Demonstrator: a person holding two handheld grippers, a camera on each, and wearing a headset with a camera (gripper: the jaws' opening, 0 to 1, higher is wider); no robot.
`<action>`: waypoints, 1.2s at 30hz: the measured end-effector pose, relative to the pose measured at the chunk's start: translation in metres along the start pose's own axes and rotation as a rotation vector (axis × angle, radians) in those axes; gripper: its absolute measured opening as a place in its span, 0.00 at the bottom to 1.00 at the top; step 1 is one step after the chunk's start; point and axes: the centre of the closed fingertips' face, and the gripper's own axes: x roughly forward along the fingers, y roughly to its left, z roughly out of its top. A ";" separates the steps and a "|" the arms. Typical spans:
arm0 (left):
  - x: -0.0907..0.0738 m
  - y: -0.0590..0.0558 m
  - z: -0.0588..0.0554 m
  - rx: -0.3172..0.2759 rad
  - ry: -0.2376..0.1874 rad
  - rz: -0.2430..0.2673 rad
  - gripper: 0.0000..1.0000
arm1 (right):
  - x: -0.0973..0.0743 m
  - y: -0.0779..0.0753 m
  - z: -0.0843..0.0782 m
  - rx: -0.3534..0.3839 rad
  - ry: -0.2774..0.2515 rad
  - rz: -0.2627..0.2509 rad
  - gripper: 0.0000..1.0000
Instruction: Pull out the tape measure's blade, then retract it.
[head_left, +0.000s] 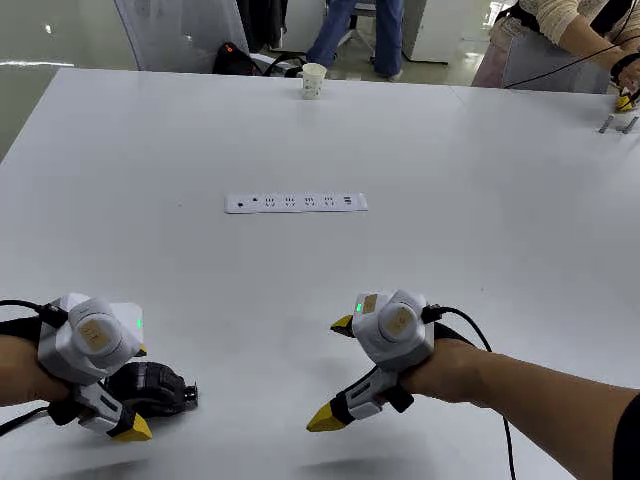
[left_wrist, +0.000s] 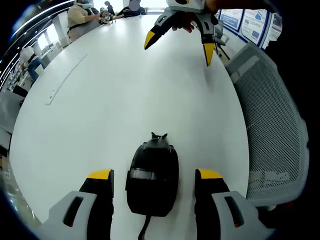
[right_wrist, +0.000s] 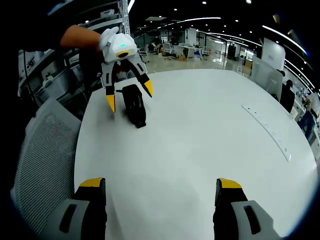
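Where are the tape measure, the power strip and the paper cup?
tape measure (left_wrist: 152, 175), left gripper view, middle of its black case.
power strip (head_left: 296, 203), head view, centre of its white body.
paper cup (head_left: 314, 81), head view, its side wall.

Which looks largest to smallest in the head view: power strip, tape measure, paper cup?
1. power strip: longest, though thin.
2. tape measure: nearest the camera, partly hidden by the left gripper; its rank against the strip is unsure.
3. paper cup: clearly smallest, but also farthest.
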 end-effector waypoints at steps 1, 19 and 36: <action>0.001 0.000 0.000 0.002 0.006 -0.004 0.58 | 0.002 0.001 0.001 0.001 -0.001 0.003 0.89; 0.006 0.009 0.001 0.015 0.026 0.008 0.34 | 0.026 0.011 0.020 -0.050 0.001 0.055 0.85; 0.005 0.005 0.002 0.048 0.004 0.019 0.33 | 0.063 0.021 0.044 -0.092 0.001 0.085 0.78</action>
